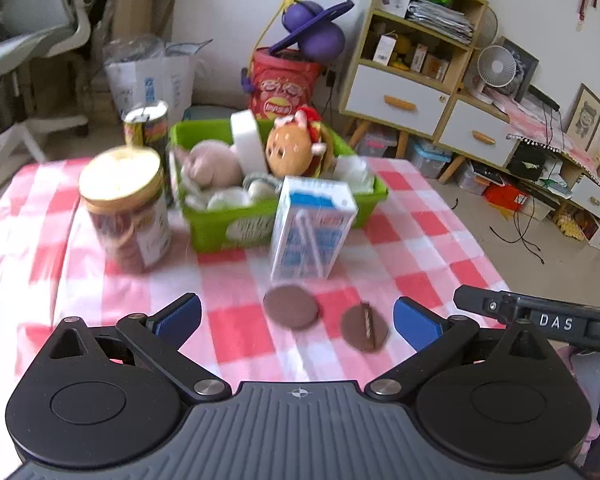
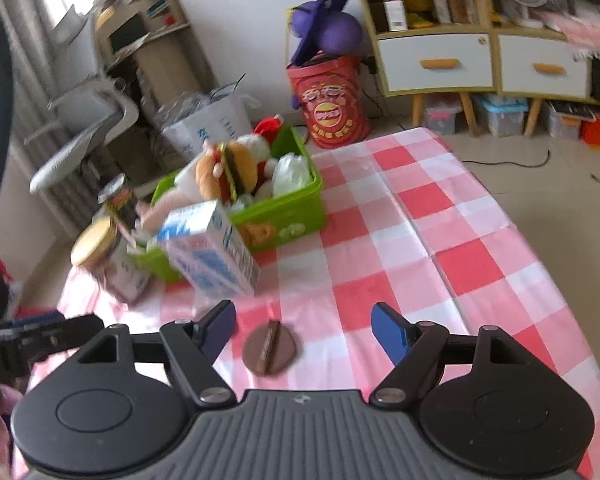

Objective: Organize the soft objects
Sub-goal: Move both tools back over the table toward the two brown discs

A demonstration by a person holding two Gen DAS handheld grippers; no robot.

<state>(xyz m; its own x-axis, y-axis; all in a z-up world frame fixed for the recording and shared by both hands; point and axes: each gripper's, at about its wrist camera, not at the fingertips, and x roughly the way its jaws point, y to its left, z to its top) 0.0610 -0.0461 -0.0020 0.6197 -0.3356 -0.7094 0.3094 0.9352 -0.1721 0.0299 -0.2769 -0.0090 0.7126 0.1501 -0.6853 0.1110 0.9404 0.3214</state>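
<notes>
On the red-and-white checked tablecloth point(image 1: 420, 216), from the left: a gold-lidded jar point(image 1: 126, 208) with a can point(image 1: 147, 128) behind it, then the green basket point(image 1: 228, 220), which holds a pink plush point(image 1: 214, 164), a white foam block point(image 1: 246, 140) and a burger plush point(image 1: 290, 148). A blue-and-white milk carton point(image 1: 312, 228) stands just in front of the basket. Nearer lie two brown discs point(image 1: 291, 306). The left gripper point(image 1: 298, 318) hangs with jaws spread wide and empty; the right gripper point(image 2: 304, 326) is likewise parted, gripping nothing, above one disc.
</notes>
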